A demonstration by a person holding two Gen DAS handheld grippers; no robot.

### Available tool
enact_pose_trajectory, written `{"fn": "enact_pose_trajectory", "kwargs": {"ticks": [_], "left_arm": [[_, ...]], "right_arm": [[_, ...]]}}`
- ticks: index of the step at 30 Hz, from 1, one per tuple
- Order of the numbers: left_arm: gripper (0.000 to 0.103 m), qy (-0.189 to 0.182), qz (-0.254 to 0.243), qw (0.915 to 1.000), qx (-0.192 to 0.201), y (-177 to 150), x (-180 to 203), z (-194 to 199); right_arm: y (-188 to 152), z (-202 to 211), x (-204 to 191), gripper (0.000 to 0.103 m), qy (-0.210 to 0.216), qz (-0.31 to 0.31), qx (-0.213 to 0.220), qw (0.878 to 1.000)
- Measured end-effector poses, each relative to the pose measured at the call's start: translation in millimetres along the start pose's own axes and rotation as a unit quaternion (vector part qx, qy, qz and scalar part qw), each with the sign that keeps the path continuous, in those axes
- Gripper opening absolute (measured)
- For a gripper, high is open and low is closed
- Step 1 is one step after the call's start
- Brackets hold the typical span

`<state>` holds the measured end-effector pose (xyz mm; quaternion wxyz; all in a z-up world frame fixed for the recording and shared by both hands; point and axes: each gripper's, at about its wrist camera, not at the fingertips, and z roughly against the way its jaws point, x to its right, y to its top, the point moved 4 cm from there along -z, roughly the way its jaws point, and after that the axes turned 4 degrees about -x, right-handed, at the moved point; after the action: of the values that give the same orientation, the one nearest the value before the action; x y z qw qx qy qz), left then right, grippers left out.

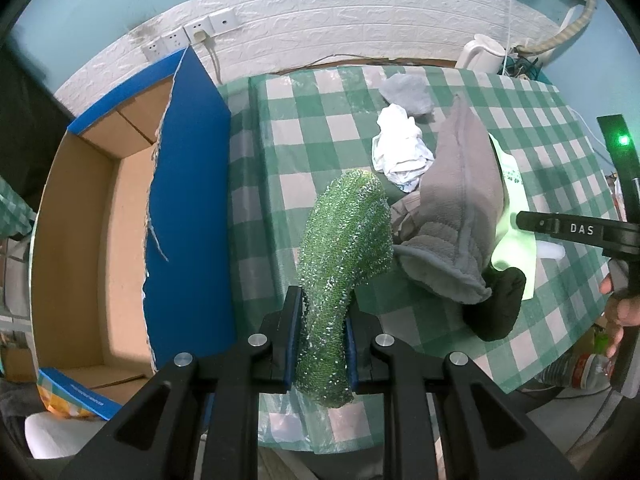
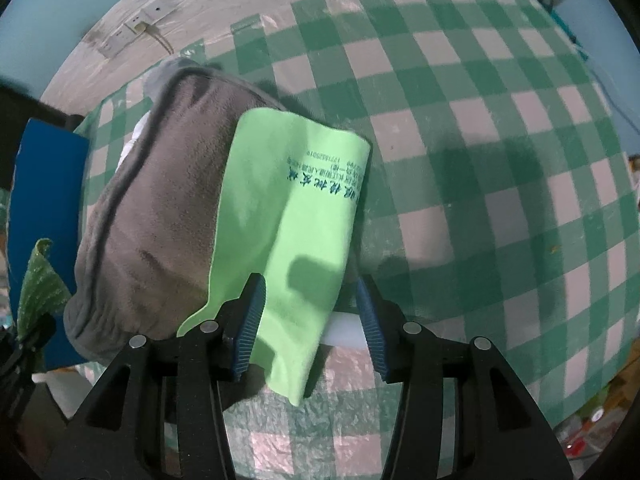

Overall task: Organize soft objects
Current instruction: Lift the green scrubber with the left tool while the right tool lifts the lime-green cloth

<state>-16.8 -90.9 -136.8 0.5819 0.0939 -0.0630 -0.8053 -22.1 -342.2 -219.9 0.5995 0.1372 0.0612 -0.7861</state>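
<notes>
My left gripper (image 1: 322, 312) is shut on a sparkly green scrub cloth (image 1: 348, 236), held above the checked table; the cloth also shows in the right wrist view (image 2: 40, 284). A grey fleece item (image 1: 456, 208) lies on the table to its right, with a light green cloth (image 2: 296, 208) draped over its edge. My right gripper (image 2: 310, 300) is open with its fingers on either side of the light green cloth. The right gripper also shows in the left wrist view (image 1: 532, 222). A white crumpled cloth (image 1: 400, 148) and a pale grey cloth (image 1: 408, 92) lie further back.
An open cardboard box (image 1: 92, 220) with blue flaps stands left of the table (image 1: 304, 128). A black soft item (image 1: 500, 304) sits under the grey fleece. A white kettle (image 1: 480, 54) stands at the table's back edge by the wall with sockets (image 1: 188, 36).
</notes>
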Motion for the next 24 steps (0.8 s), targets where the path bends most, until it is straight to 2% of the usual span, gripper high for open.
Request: {"fn": "enact_pose_trajectory", "kwargs": {"ticks": [6, 13, 21, 23, 24], "left_arm": [[0.019, 0.001, 0.003, 1.0000, -0.003, 0, 0, -1], [0.019, 0.001, 0.003, 1.0000, -0.004, 0, 0, -2], [0.019, 0.001, 0.005, 1.0000, -0.007, 0, 0, -4], [0.019, 0.001, 0.004, 1.0000, -0.006, 0, 1, -4], [0.019, 0.002, 0.004, 1.0000, -0.006, -1, 1, -5]], "right_arm": [[-3, -10, 1, 0.047, 0.020, -0.006, -0.009, 1.000], [-7, -15, -11, 0.051, 0.032, 0.019, -0.011, 0.999], [-11, -18, -30, 0.051, 0.002, 0.076, -0.005, 0.997], [-13, -19, -34, 0.045, -0.019, 0.093, -0.002, 0.995], [-14, -20, -36, 0.033, -0.030, 0.102, 0.000, 0.994]]}}
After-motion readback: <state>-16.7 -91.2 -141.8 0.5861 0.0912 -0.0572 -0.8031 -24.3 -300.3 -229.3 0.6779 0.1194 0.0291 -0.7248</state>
